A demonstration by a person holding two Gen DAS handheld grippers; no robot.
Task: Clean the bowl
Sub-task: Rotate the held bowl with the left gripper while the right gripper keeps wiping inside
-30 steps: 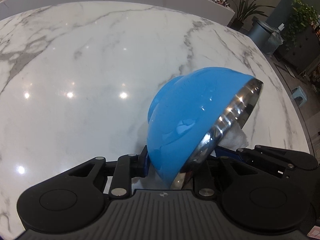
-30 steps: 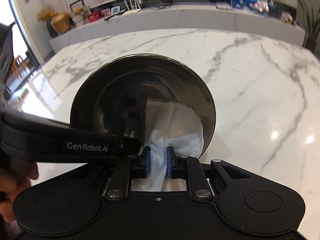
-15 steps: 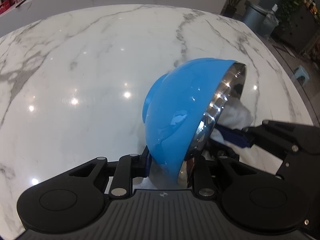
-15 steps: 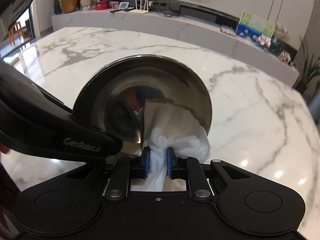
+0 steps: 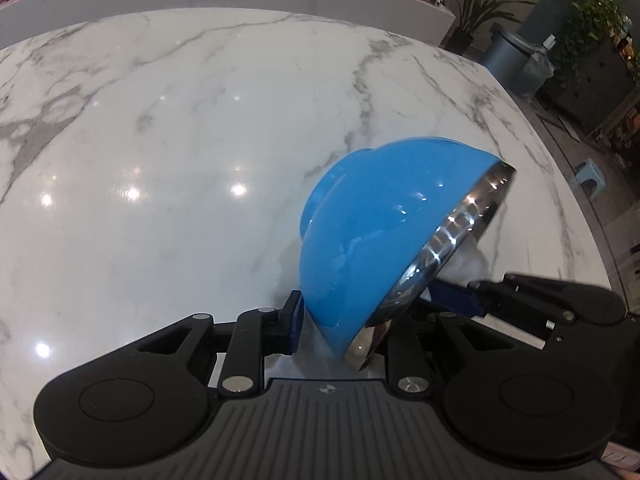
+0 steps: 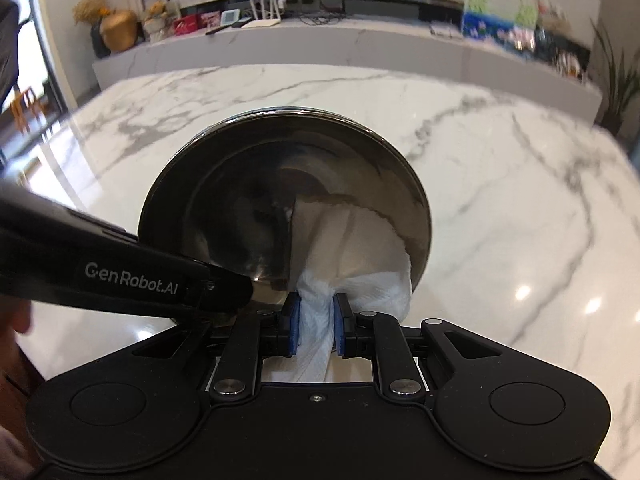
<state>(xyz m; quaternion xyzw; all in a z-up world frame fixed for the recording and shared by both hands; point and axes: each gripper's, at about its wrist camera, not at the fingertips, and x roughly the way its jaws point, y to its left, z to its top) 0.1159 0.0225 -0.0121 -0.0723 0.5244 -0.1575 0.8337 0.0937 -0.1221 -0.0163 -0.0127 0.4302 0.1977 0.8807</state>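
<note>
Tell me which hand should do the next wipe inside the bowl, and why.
Right. Its tongs are shut on the white paper towel, already pressed inside the bowl. The left tongs are clamped on the bowl's wall, holding it tilted on the marble table.

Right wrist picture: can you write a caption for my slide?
The right tool pinches a white paper towel and presses it inside the tilted shiny bowl, over a marble table.

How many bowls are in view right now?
1. The blue bowl is tipped on its side above the marble table, its rim gripped in the left gripper; its steel inside faces the right gripper, which holds a paper towel.
</note>
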